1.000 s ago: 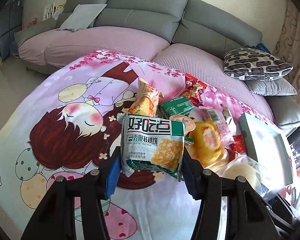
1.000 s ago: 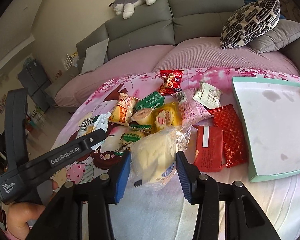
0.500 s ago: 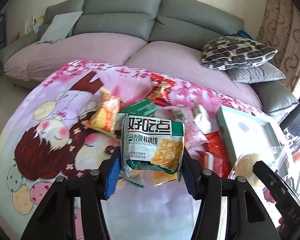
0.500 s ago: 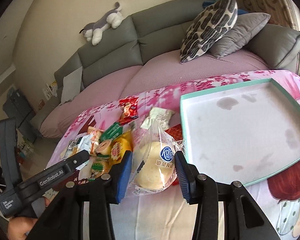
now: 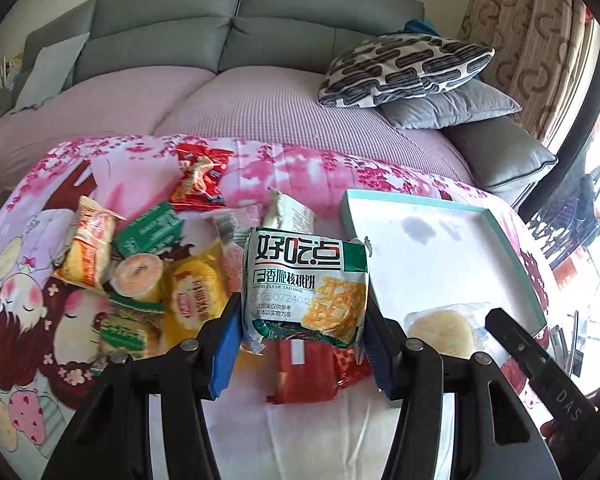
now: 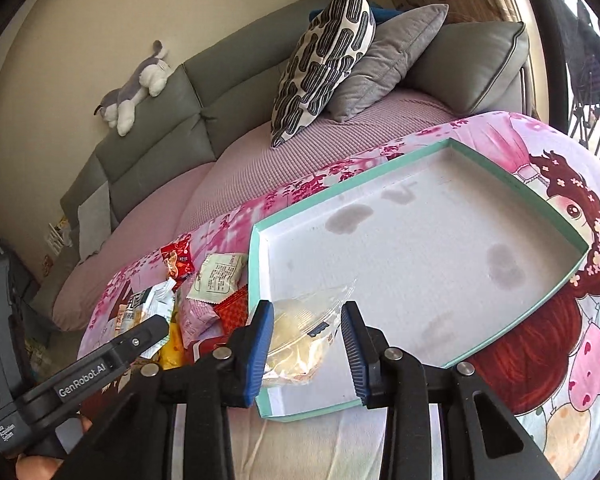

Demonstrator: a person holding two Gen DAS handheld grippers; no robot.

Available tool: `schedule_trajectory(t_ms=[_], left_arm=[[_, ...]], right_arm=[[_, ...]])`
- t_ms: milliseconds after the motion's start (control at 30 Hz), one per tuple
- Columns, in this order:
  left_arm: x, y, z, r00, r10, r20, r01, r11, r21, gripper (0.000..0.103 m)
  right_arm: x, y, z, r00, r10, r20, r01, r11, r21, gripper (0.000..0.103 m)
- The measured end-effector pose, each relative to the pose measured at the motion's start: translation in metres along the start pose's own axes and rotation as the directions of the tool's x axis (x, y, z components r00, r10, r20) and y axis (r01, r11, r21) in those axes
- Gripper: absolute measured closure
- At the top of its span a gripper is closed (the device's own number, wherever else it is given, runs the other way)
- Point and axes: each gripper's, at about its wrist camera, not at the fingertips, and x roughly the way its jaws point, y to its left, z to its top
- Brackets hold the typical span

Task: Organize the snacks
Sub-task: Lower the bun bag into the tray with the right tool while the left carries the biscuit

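My left gripper (image 5: pixel 300 344) is shut on a white and green walnut-cookie packet (image 5: pixel 306 284) and holds it above the snack pile, just left of the teal-rimmed white tray (image 5: pixel 440 256). My right gripper (image 6: pixel 306 350) stands over the tray's near left corner (image 6: pixel 260 280) with a clear-bagged bun (image 6: pixel 296 340) between its fingers; the jaws look parted and the bun seems to rest on the tray floor. The bun also shows in the left wrist view (image 5: pixel 440 330).
Several loose snacks lie on the cartoon-print cloth (image 5: pixel 28 312): a red packet (image 5: pixel 198 178), a green box (image 5: pixel 148 230), yellow cakes (image 5: pixel 194 296), red sachets (image 5: pixel 304 372). A grey sofa (image 5: pixel 220 32) with cushions (image 5: pixel 404 66) stands behind. The left gripper's body (image 6: pixel 80 368) is left of my right gripper.
Both grippers moved right toward the tray. The right gripper brought the bun over the tray's near left corner and its jaws widened. The left still grips the cookie packet.
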Motion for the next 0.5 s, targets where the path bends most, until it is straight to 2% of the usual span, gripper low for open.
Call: schedule_trajectory(t_ms=[233, 500], left_arm=[[0.015, -0.015, -0.003, 0.998, -0.035, -0.044, 0.037, 0.999, 0.031, 0.046], [0.025, -0.013, -0.009, 0.997, -0.035, -0.07, 0.037, 0.999, 0.022, 0.046]], right_arm=[[0.009, -0.004, -0.004, 0.999, -0.032, -0.035, 0.032, 0.999, 0.006, 0.065], [0.015, -0.008, -0.006, 0.995, -0.077, -0.061, 0.077, 0.997, 0.005, 0.065]])
